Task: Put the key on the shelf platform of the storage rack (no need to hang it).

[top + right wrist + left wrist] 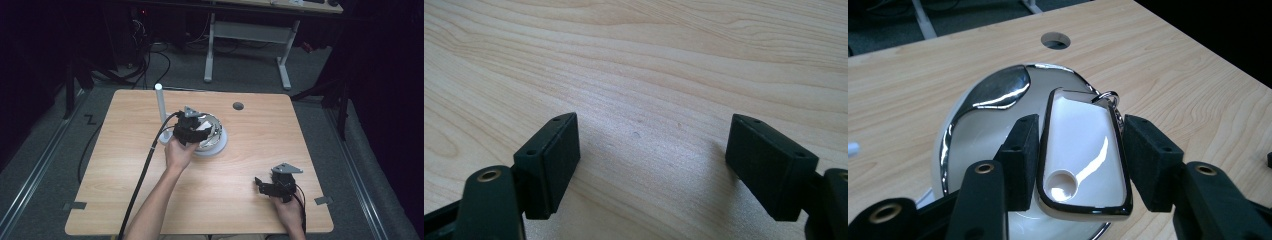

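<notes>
The left tool (1080, 160) is clamped on a small white tray (1083, 155) with a dark chrome-edged rim, its two black pads pressing the tray's long sides, and it holds the tray just above a round white base (973, 135) that sits near the middle of the table (250, 150), beside a white upright post (161, 112). The step looks like seating the tray onto the base, so it pays to keep the tray level, line its outline up with the matching hollow below, and lower slowly without twisting; the grip should stay on until the tray rests flat, since the glossy plastic could slide between the pads. A small metal ring (1109, 96) at the tray's far end may catch on the edge (worth watching as it goes down). The tray is a rounded rectangle, smooth and shiny, with a shallow round dimple at its near end. The base is domed, white with curved mirror-bright chrome bands that reflect the room. The table is pale wood grain, matt, with a round cable hole (1055, 40) toward its far edge. The right tool (649, 165) rests low over bare wood at the table's near right, its foam-like black pads wide apart with nothing between them
</notes>
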A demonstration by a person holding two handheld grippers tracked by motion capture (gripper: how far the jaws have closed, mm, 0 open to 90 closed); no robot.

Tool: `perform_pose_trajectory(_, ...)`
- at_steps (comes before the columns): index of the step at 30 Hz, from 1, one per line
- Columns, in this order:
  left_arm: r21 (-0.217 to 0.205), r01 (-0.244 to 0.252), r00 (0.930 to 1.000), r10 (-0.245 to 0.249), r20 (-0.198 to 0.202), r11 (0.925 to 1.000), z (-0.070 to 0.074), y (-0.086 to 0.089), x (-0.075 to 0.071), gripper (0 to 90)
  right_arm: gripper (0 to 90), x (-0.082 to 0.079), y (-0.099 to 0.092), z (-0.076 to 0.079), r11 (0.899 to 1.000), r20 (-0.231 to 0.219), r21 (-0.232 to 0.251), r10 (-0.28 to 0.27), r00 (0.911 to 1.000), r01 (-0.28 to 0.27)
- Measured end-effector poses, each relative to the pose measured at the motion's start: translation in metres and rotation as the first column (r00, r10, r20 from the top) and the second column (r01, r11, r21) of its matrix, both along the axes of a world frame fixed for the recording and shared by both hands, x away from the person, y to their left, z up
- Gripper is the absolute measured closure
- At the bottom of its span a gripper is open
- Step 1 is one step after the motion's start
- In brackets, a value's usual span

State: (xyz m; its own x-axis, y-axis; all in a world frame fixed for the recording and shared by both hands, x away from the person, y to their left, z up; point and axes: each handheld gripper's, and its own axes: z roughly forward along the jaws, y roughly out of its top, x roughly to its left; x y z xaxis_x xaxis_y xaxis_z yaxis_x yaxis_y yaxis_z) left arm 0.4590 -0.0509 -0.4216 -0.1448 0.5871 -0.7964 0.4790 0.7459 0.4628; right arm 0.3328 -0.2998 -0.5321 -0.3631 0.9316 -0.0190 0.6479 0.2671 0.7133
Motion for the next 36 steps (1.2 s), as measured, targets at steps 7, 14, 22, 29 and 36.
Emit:
perform_pose_trajectory(7, 0.017, -0.014, 0.9997, 0.014, -0.019, 0.9998, -0.013, -0.001, 0.004, 50.5, 22.1, 0.000, 0.000, 0.000, 1.000, 0.000, 0.000, 0.000, 1.0000, 0.000)
perform_pose_trajectory(14, 0.042, -0.013, 0.9995, 0.014, -0.027, 0.9991, -0.020, -0.006, 0.005, 50.3, 22.1, 0.000, 0.000, 0.000, 1.000, 0.000, 0.000, 0.000, 1.0000, 0.000)
perform_pose_trajectory(22, 0.120, 0.031, 0.9995, -0.030, -0.014, 0.9922, -0.033, -0.004, 0.010, 50.1, 22.1, 0.000, 0.000, 0.000, 1.000, 0.000, 0.000, 0.000, 1.0000, 0.000)
perform_pose_trajectory(29, 0.093, -0.017, 0.9980, 0.023, -0.059, 0.9955, -0.035, -0.009, 0.011, 49.6, 22.1, 0.000, 0.000, 0.000, 1.000, 0.000, 0.000, 0.000, 1.0000, 0.000)
perform_pose_trajectory(36, 0.099, -0.033, 0.9971, 0.039, -0.065, 0.9946, -0.035, -0.008, 0.012, 49.5, 22.1, 0.000, 0.000, 0.000, 1.000, 0.000, 0.000, 0.000, 1.0000, 0.000)
